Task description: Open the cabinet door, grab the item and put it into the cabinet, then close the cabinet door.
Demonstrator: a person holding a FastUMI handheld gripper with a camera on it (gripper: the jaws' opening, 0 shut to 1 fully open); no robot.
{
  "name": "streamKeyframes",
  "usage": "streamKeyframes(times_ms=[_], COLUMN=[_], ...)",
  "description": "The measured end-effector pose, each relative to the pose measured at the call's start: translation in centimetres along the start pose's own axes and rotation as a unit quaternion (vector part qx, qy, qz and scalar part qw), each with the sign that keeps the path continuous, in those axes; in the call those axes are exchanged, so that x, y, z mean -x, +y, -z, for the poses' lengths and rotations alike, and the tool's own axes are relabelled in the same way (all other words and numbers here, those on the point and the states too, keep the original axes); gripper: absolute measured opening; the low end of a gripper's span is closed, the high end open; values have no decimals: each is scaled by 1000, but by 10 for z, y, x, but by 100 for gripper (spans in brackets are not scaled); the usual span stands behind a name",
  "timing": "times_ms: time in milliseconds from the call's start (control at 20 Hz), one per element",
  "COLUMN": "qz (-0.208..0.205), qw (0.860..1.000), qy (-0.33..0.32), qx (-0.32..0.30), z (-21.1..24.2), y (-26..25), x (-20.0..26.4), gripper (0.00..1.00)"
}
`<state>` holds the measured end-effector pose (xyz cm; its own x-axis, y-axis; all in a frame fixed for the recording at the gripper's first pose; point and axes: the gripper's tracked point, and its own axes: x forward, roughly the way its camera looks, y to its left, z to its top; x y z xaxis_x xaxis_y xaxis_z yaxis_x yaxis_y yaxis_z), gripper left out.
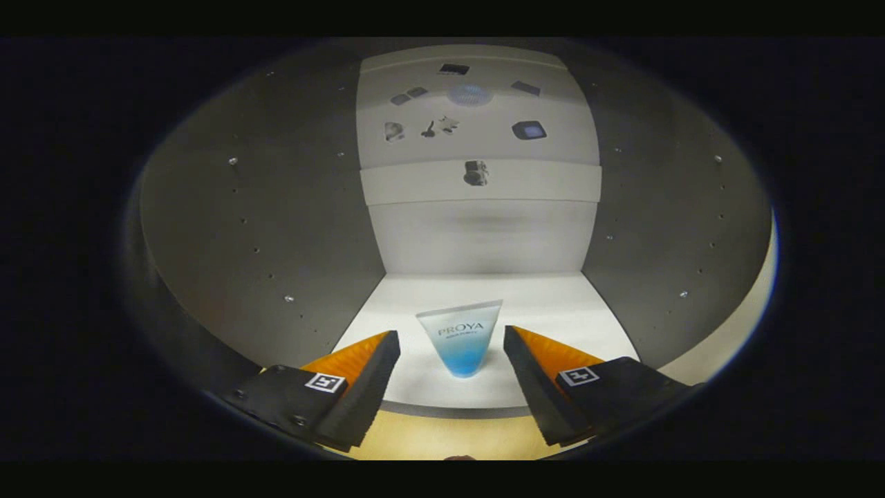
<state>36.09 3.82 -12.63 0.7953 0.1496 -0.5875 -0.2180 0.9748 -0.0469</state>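
Tongs (451,363) spread wide, holding nothing; fingers clear of item on both sides. Translucent plastic tube with blue lower end (462,341) stands cap-down on white cabinet floor (553,304), between fingertips and just ahead, near front edge. Grey side walls (276,228) flank it. Judged: door open, item placed and released; left: withdraw, close door.

Blue-white tube (462,339) upright on cabinet (484,235) floor, near front edge, door open.

Tube (462,340): clear top fading to blue base. Cabinet (276,228): grey walls, white floor and back.
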Motion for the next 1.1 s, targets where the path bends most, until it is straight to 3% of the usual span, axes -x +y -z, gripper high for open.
streamKeyframes(times_ms=[350, 650, 1100], qz=[-14, -23, -55], qw=[997, 988, 977], qy=[-82, -149, -205], qx=[7, 20, 13], z=[-3, 26, 82], y=[30, 50, 21], x=[109, 228, 368], gripper=[97, 97, 96])
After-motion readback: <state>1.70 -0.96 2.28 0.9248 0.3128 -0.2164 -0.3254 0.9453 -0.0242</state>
